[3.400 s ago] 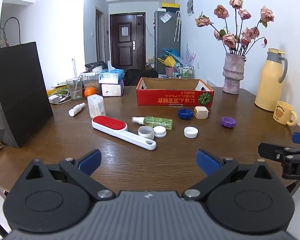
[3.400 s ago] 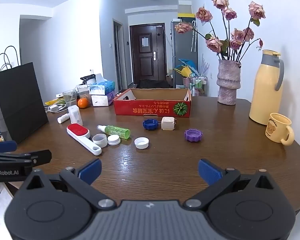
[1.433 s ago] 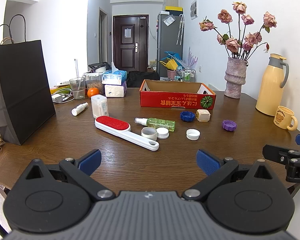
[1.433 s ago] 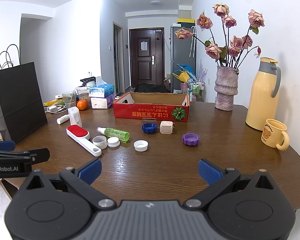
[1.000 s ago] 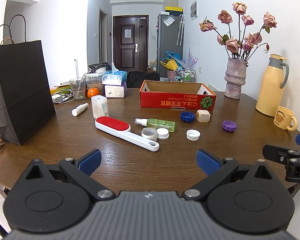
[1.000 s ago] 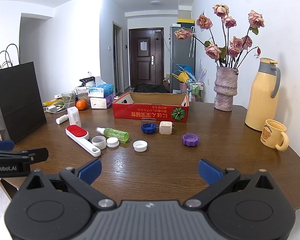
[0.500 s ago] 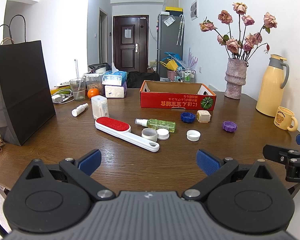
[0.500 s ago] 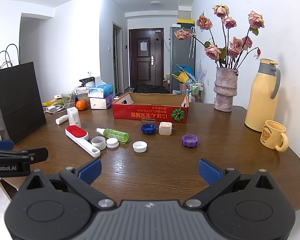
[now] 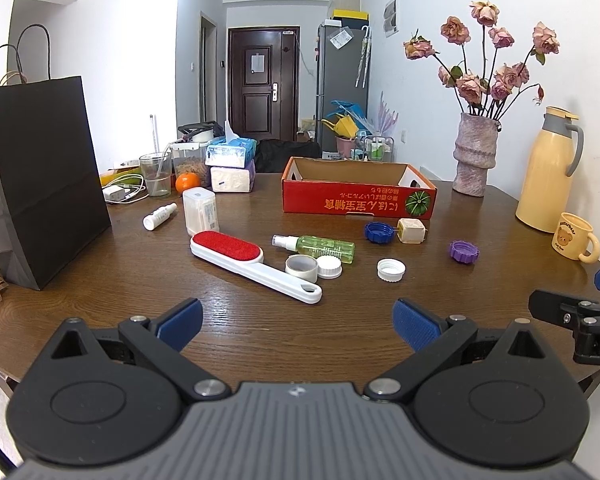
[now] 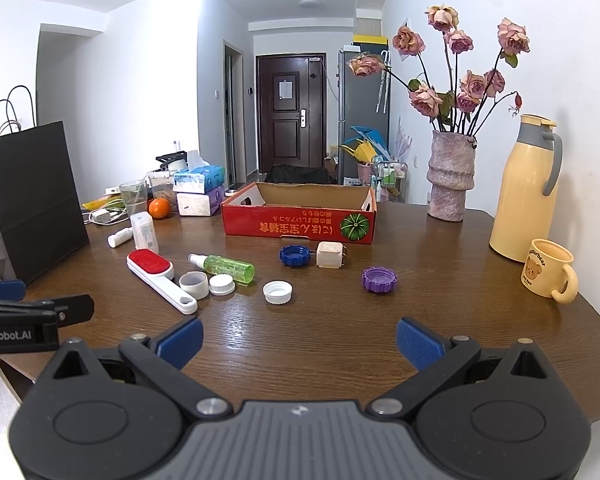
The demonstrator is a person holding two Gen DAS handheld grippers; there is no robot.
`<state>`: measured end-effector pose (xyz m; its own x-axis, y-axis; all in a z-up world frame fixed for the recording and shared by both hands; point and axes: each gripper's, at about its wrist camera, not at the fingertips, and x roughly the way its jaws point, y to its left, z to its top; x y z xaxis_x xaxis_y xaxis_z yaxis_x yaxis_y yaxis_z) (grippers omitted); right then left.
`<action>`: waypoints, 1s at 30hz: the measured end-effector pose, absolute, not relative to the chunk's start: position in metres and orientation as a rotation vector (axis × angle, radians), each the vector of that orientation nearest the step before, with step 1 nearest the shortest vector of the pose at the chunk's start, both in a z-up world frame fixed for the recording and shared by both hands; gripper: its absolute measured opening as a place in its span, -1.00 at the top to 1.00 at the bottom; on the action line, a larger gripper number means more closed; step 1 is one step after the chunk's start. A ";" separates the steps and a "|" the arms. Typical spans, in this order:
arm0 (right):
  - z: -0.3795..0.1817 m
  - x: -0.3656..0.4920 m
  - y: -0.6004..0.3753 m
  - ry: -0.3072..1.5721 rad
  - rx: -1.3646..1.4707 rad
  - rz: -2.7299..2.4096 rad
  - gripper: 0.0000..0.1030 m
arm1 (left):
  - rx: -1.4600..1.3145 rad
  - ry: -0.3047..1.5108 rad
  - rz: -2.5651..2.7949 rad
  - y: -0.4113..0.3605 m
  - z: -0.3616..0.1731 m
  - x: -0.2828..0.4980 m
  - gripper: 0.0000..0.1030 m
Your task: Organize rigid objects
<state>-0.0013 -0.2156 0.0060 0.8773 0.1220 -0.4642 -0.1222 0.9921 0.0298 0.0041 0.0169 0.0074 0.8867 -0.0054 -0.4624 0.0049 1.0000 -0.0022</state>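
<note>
An empty red cardboard box (image 9: 358,200) (image 10: 300,222) stands at the middle back of the wooden table. In front of it lie a red lint brush (image 9: 252,264) (image 10: 160,276), a green spray bottle (image 9: 320,245) (image 10: 226,268), a blue cap (image 9: 378,232) (image 10: 295,256), a cream cube (image 9: 411,231) (image 10: 330,255), a purple cap (image 9: 464,251) (image 10: 379,279) and white caps (image 9: 391,270) (image 10: 277,292). My left gripper (image 9: 298,322) and right gripper (image 10: 298,338) are both open and empty, above the near table edge.
A black paper bag (image 9: 44,200) stands at the left. A small white bottle (image 9: 159,216), a white box (image 9: 201,212), tissue packs (image 9: 232,168), a glass and an orange sit at the back left. A vase (image 9: 474,156), yellow flask (image 9: 550,172) and mug (image 9: 576,236) stand right.
Both views have shifted only slightly since the oldest frames. Nothing on the table has moved and both grippers stay open.
</note>
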 end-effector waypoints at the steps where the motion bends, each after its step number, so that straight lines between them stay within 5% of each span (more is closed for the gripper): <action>1: 0.005 0.000 -0.215 0.486 -0.001 0.127 -1.00 | -0.002 0.484 -0.004 0.017 0.006 0.007 -1.00; 30: -0.021 0.088 -0.203 0.591 0.006 0.124 -1.00 | -0.017 0.571 0.030 0.029 -0.014 0.094 -1.00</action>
<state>0.0884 -0.2032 -0.0212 0.8233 0.1187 -0.5550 -0.1154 0.9925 0.0411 0.0937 0.0288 -0.0139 0.8407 0.0241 -0.5410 -0.0335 0.9994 -0.0076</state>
